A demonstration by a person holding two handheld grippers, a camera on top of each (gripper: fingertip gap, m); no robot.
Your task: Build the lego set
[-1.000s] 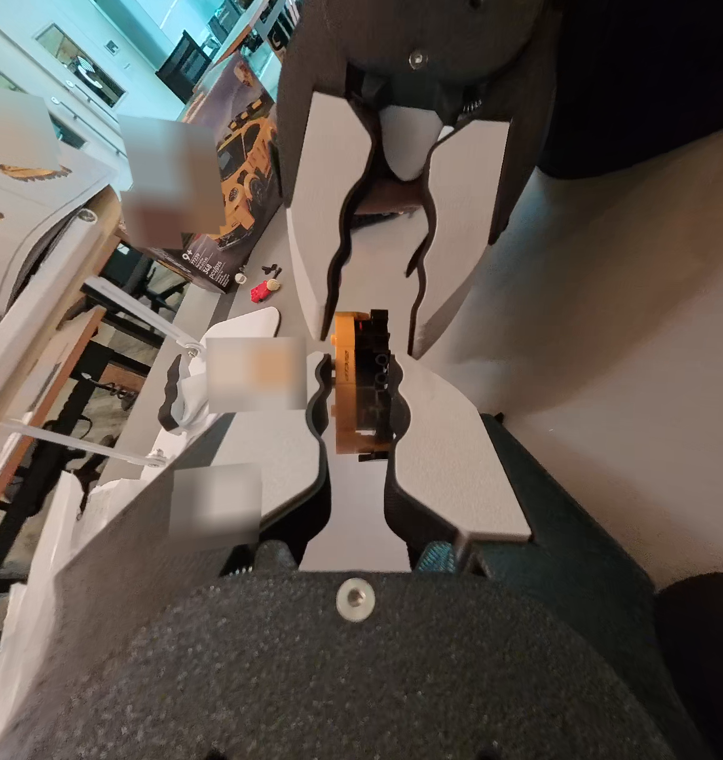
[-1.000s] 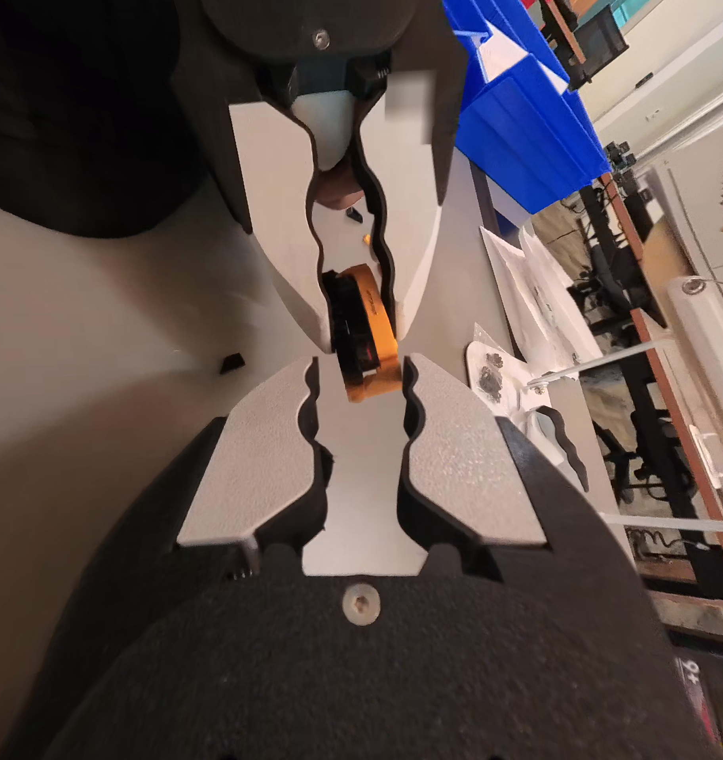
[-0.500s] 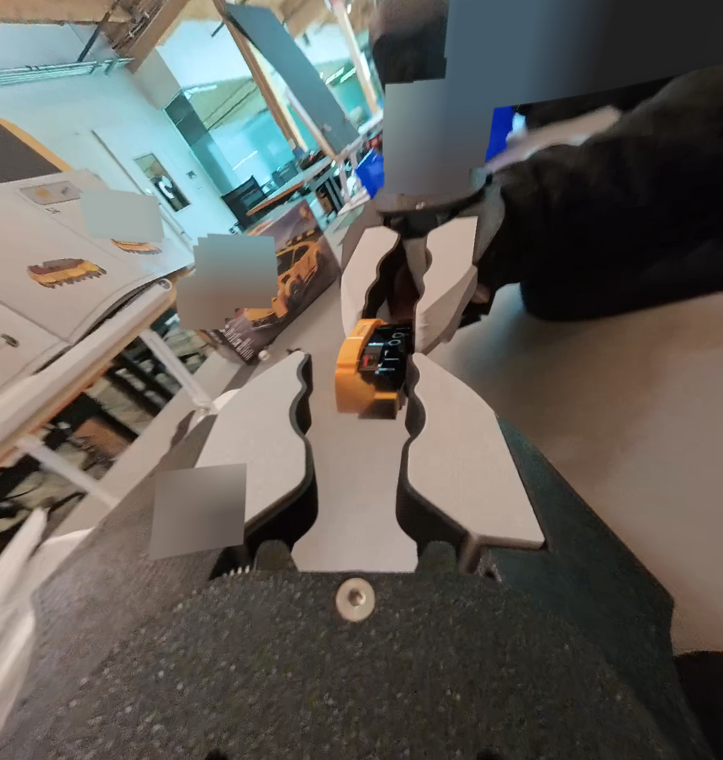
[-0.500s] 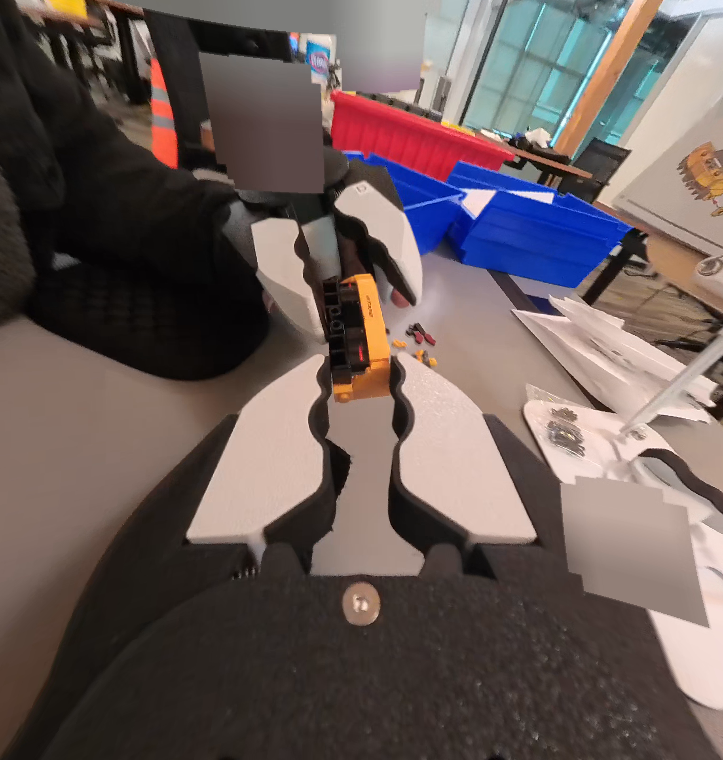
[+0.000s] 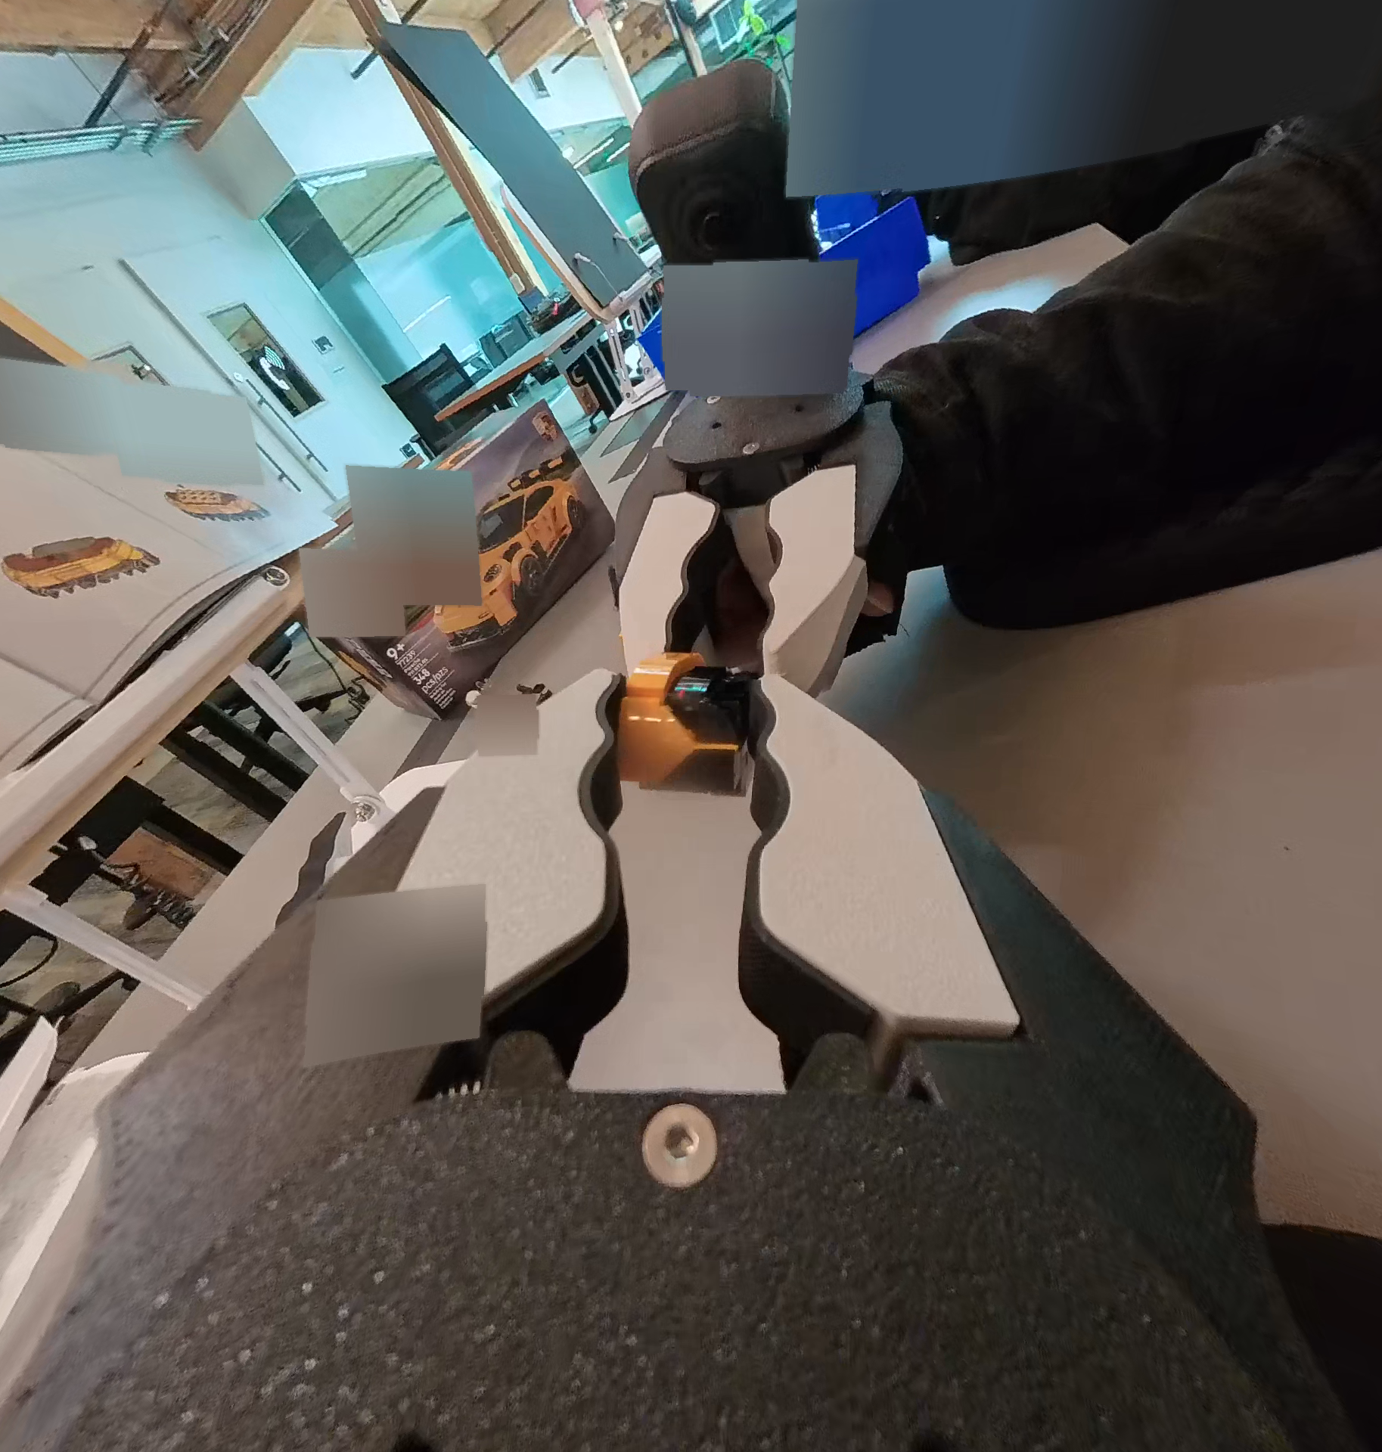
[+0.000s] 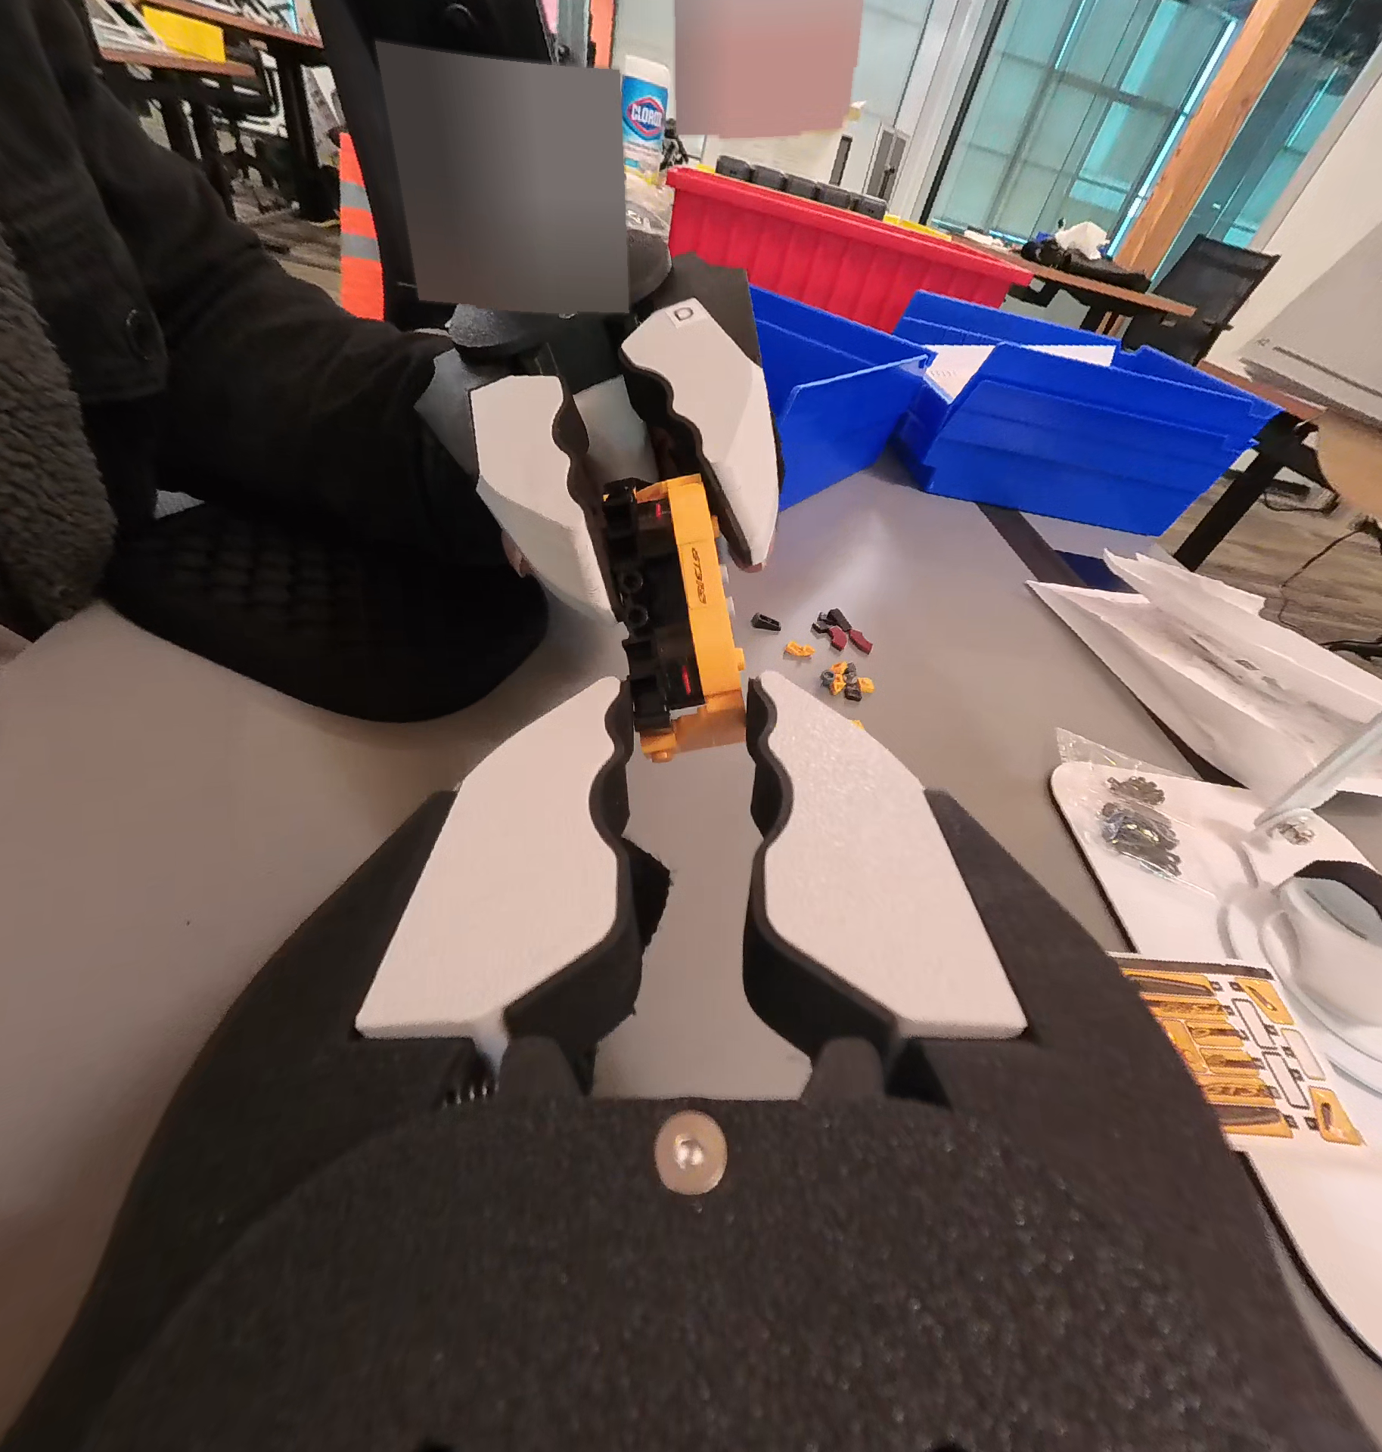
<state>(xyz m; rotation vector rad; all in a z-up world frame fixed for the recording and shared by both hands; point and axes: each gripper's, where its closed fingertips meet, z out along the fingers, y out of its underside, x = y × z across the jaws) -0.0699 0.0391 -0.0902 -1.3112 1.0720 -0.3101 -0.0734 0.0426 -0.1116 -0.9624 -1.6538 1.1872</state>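
An orange and black lego car assembly (image 6: 699,621) is held in the air between both grippers, which face each other. My right gripper (image 6: 686,699) is shut on its near lower end. My left gripper (image 6: 672,581) shows beyond it, shut on the upper end. In the left wrist view my left gripper (image 5: 683,699) is closed around the assembly (image 5: 664,731), and the right gripper (image 5: 715,668) meets it from the far side. A person's black sleeve (image 5: 1104,471) is behind the right gripper.
Small loose lego pieces (image 6: 837,652) lie on the grey table (image 6: 200,825). Blue bins (image 6: 1065,424) and a red bin (image 6: 813,236) stand behind. A white tray (image 6: 1300,1139) with a parts bag (image 6: 1135,825), a sticker sheet (image 6: 1238,1053) and papers (image 6: 1222,652) are on the right. The lego box (image 5: 514,550) is far left. Left and right tips are no more than a few centimetres apart.
Both grippers have tilted up from facing down at the table to nearly level, taking the assembly along. The left gripper's jaws stood wider half a second ago and have closed on it again.
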